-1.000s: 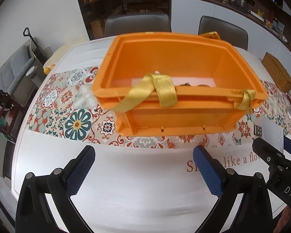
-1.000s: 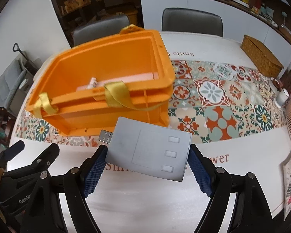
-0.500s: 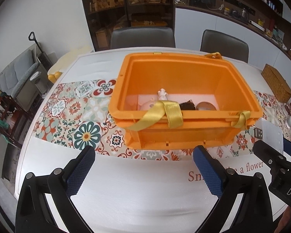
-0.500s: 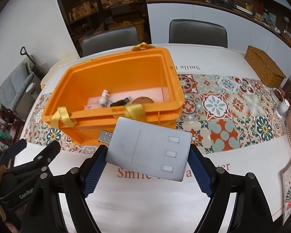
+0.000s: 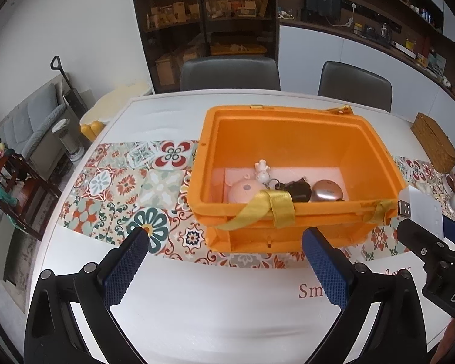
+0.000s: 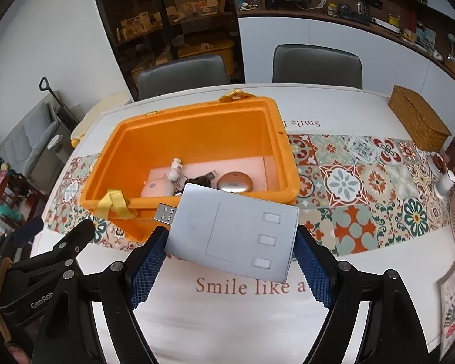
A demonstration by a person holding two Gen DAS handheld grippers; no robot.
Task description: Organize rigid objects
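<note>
While the right gripper [image 6: 230, 261] clamps a flat silver-grey card-shaped device with a USB plug at one corner [image 6: 232, 233] across its width, the blue pads pressing on the two side edges, the left gripper [image 5: 227, 268] hangs empty with its jaws spread wide over the white tabletop [image 5: 212, 309]. The device sits in the air just on the near side of the open orange plastic storage bin with gold ribbon handles [image 6: 194, 127], plug pointing up and left toward the bin's near rim.

The device looks thin, stiff and light, with a smooth metal-like face that could slide between the pads if the grip loosens. Edge-to-edge across the width seems the soundest hold, since the plug is a small projecting part that might bend or catch on the rim. It is likely hard enough to scuff what lies below.

On the bin's pale floor rest a pink rounded gadget [image 6: 157, 188], a small white figurine on a key ring [image 6: 174, 170], a black key fob [image 6: 201, 179] and a rose-gold oval case [image 6: 235, 182], clustered toward the near wall. The bin stands on a patterned tile-print runner [image 6: 364, 182].
</note>
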